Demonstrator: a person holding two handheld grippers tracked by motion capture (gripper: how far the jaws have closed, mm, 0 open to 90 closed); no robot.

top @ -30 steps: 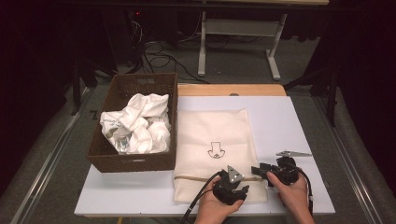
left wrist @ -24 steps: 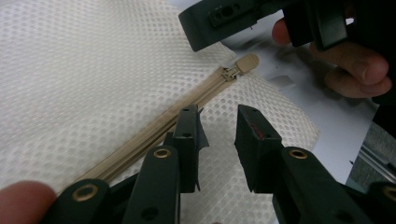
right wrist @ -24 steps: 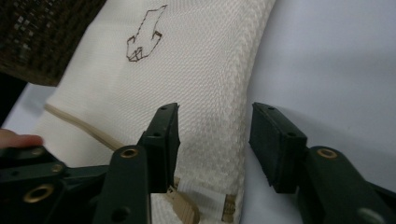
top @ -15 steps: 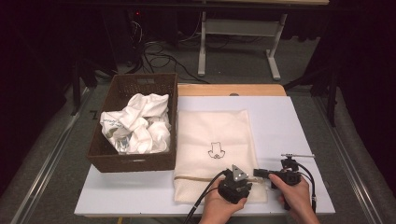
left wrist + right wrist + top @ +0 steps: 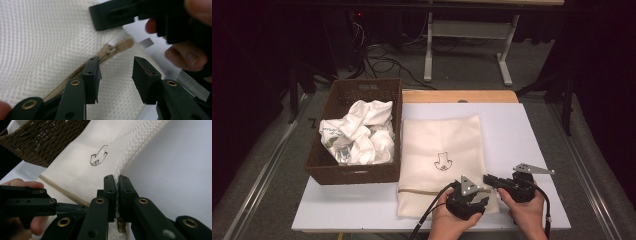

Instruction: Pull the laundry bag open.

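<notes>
Right tongs (image 5: pixel 117 192) have just closed, pinching the cream mesh bag (image 5: pixel 439 150) at its zipper end; left tongs (image 5: pixel 115 75) have just been opening, nothing gripped. Bag lies flat on the surface (image 5: pixel 522 130), zipper seemingly not yet opened.

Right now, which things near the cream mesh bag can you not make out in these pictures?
- Zipper pull, right gripper view: hidden between the shut right tongs.
- Drawing on the mesh bag, high view: too small to read.
- Prints on the white cloths in the basket, high view: crumpled folds hide them.
</notes>
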